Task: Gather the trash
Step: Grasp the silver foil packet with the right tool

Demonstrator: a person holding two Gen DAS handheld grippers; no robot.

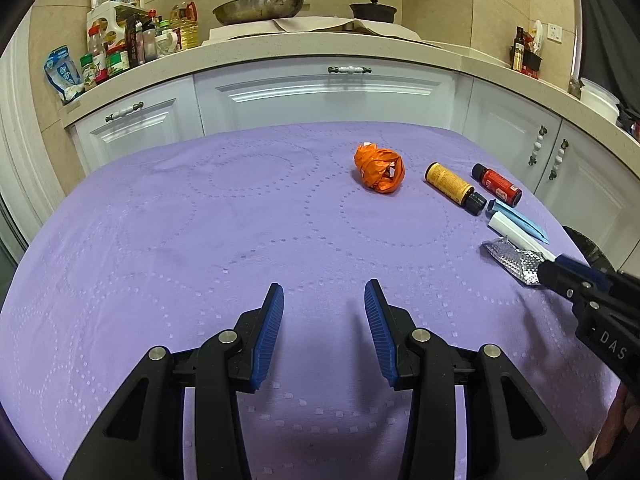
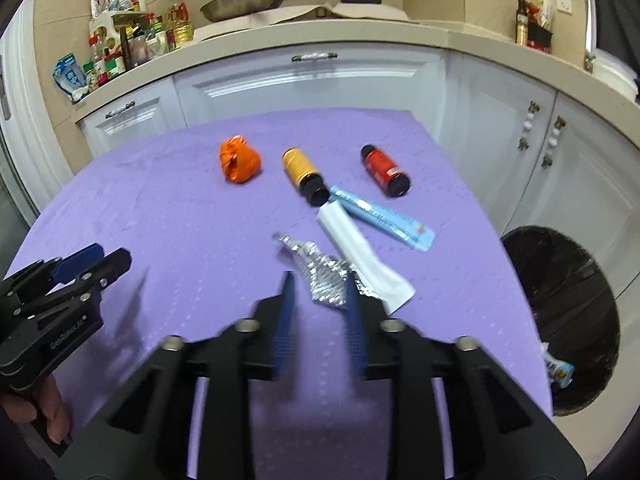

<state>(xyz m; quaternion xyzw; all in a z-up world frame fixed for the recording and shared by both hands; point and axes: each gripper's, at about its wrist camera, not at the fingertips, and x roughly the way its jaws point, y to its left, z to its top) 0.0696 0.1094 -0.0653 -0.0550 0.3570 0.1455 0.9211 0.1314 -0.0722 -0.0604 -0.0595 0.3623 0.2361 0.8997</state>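
In the right wrist view, the right gripper (image 2: 318, 296) sits at lower centre with its blue pads either side of the crumpled silver foil blister pack (image 2: 320, 276) on the purple quilted tablecloth (image 2: 160, 216). Motion blur hides whether the pads press on it, so I cannot tell if it is gripped. The left gripper (image 1: 324, 320) hangs released over bare cloth, holding nothing.

The foil overlaps the white flat sachet (image 2: 360, 256), so a loose pinch could drag that sachet along, or let the thin foil slip before reaching the black-lined bin (image 2: 568, 312) at the right edge.
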